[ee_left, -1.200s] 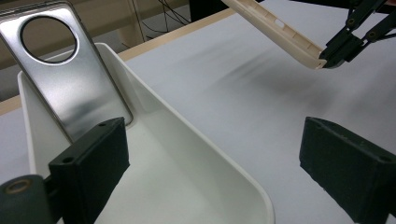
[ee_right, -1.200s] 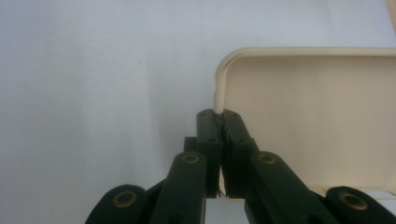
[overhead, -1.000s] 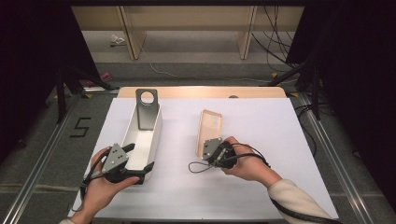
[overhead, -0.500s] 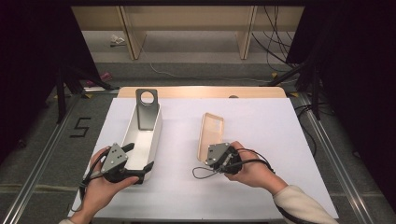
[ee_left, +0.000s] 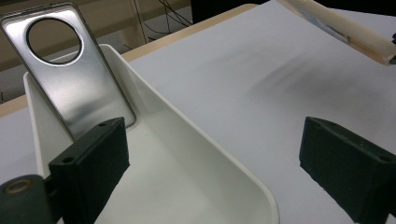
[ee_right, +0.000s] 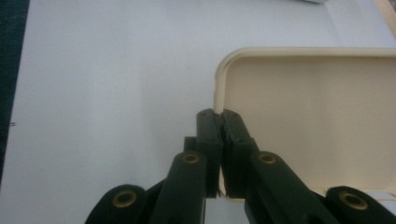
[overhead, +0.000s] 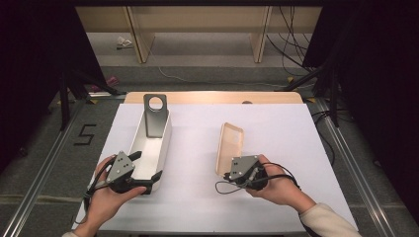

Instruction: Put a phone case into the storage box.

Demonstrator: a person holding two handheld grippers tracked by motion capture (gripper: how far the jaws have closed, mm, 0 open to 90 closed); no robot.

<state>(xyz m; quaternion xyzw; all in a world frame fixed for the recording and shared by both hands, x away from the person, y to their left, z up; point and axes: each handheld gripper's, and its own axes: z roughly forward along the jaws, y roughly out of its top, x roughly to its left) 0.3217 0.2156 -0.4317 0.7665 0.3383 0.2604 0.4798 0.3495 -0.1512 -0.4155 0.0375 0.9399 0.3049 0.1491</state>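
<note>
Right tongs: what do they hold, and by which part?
The right tongs are shut on the cream lid, pinching its rim at one edge. The left tongs stand open astride the white tray's wall.

I see a wooden table (overhead: 212,97) covered almost wholly by a white sheet (overhead: 276,133), with bare wood showing along the far edge. Directly on the sheet rests a long white tray (overhead: 160,148), left of the sheet's middle. A beige lid (overhead: 228,143), right of the tray, stands tilted on its edge.

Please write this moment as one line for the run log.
left gripper: open, astride white tray wall | right gripper: shut on beige lid rim | metal plate: leaning in tray
</note>
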